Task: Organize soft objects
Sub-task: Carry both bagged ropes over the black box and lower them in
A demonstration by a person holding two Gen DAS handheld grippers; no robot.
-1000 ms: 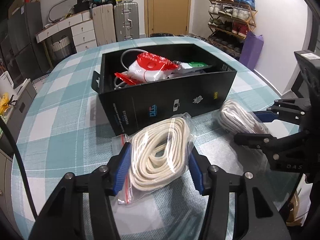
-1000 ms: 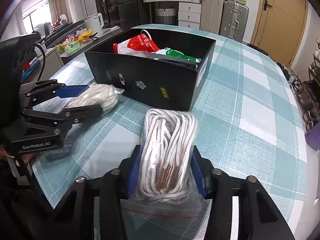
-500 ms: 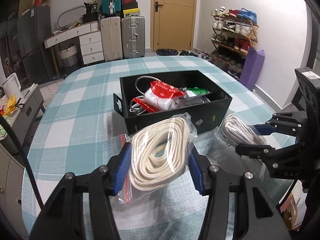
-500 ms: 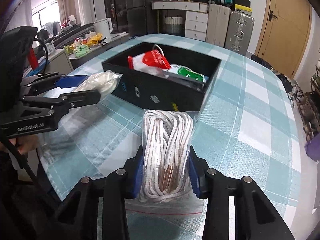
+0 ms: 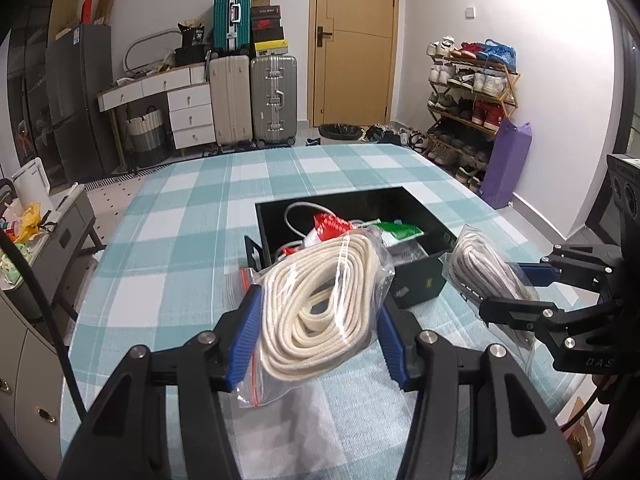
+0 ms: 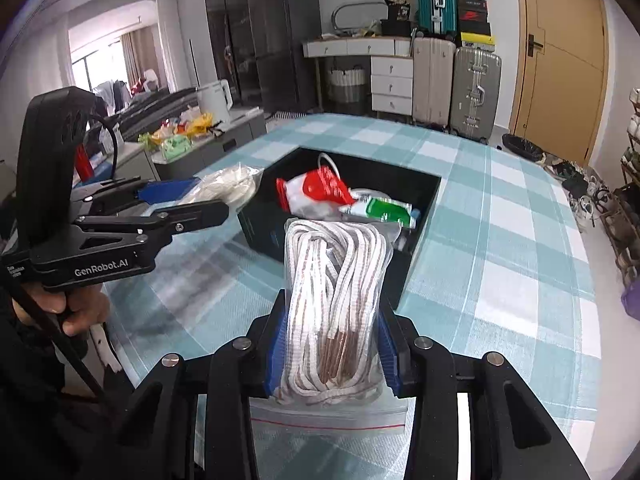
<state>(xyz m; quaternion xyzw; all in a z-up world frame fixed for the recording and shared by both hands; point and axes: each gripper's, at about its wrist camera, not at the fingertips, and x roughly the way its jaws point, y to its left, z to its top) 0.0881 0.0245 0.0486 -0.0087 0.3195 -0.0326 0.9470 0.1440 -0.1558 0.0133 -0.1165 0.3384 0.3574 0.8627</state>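
My left gripper is clamped on a bagged coil of cream rope, my right gripper on a bagged bundle of white laces; both hang above the checked tablecloth, short of the black box, which already holds packets, so dropping both in remains

We have two fisheye views, each riding on a handheld gripper and looking forward and down along its fingers. Our left wrist view sits close behind the left gripper, facing the black box on the checked tablecloth, with the door beyond. Our right wrist view, close behind the right gripper, faces the same box from its other side. Both views share the box, the table, the suitcases, and each other's gripper at the edge.
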